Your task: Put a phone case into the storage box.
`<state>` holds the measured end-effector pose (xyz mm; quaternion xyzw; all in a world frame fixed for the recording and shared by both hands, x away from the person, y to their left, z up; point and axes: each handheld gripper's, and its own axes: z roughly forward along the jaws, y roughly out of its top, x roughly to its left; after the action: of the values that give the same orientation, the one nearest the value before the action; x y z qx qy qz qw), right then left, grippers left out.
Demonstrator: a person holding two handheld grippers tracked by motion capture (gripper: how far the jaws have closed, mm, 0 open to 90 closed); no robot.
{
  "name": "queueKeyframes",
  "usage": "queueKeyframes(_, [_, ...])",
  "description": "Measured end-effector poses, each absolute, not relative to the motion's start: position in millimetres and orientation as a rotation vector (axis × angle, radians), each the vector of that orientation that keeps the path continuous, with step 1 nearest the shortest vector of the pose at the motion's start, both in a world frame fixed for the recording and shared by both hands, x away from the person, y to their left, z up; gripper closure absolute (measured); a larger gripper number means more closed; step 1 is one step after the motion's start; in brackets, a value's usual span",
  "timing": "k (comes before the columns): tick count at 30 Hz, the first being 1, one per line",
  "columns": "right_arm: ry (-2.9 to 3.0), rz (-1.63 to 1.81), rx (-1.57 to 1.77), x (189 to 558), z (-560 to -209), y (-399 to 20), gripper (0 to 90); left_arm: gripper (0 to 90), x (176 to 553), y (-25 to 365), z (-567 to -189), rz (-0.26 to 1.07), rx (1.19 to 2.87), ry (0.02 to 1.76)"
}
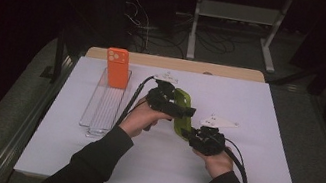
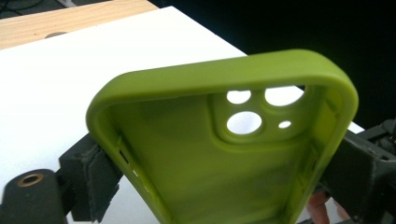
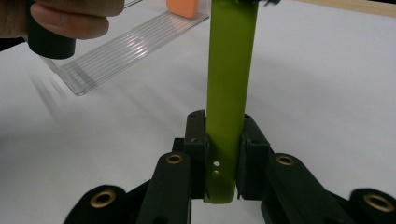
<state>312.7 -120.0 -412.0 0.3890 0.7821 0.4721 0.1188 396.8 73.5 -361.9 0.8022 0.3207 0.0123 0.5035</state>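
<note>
A: Two grippers meet on one thing near the middle of the high view: a green phone case [image 1: 181,115], lifted off the white table [image 1: 237,176]; the left gripper [image 1: 179,110] takes it from the upper left, the right gripper [image 1: 192,135] from the lower right.

B: How do the jaws stand?

A: In the left gripper view the case [image 2: 224,154] spans the frame with its hollow inside toward the camera and its camera cut-outs at upper right; a black pad [image 2: 95,177] presses each long side, so the jaws stand wide and clamp it across its width; in the right gripper view the case [image 3: 229,93] rises edge-on up the centre, and the jaws are pinched narrow on its lower end, one pad [image 3: 254,149] tight on either face.

B: What lies around it?

A: At the left of the high view, a clear ribbed tray [image 1: 103,109] rests on the table, well apart from the case; an orange phone case [image 1: 118,67] stands upright at the tray's far end; a strip of wooden board [image 1: 181,64] shows past the table's far edge; nothing sits between the tray and the grippers except the left hand [image 1: 141,117] and its trailing cable.
</note>
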Motion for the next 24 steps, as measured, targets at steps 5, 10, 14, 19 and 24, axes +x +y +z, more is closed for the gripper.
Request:
queueKeyframes(5, [2.289, 1.386, 1.147, 312.6, -413.2, -118.2, 75.6, 11.0, 396.6, 73.9, -361.5, 0.035, 1.945, 0.766])
queueKeyframes(10, [2.296, 1.386, 1.141, 312.7, -413.6, -117.9, 75.3, 12.4, 395.7, 74.4, -360.5, 0.036, 1.952, 0.758])
queueKeyframes(14, [2.307, 1.376, 1.133, 312.7, -413.9, -117.2, 72.1, 13.1, 395.1, 74.8, -359.7, 0.039, 1.965, 0.749])
queueKeyframes(19, [2.317, 1.366, 1.127, 312.8, -413.5, -118.6, 54.2, 13.5, 397.9, 79.8, -355.8, 0.071, 1.981, 0.762])
queueKeyframes(24, [2.335, 1.345, 1.124, 312.0, -411.0, -129.4, 35.5, 13.5, 403.8, 92.3, -344.5, 0.111, 2.004, 0.747])
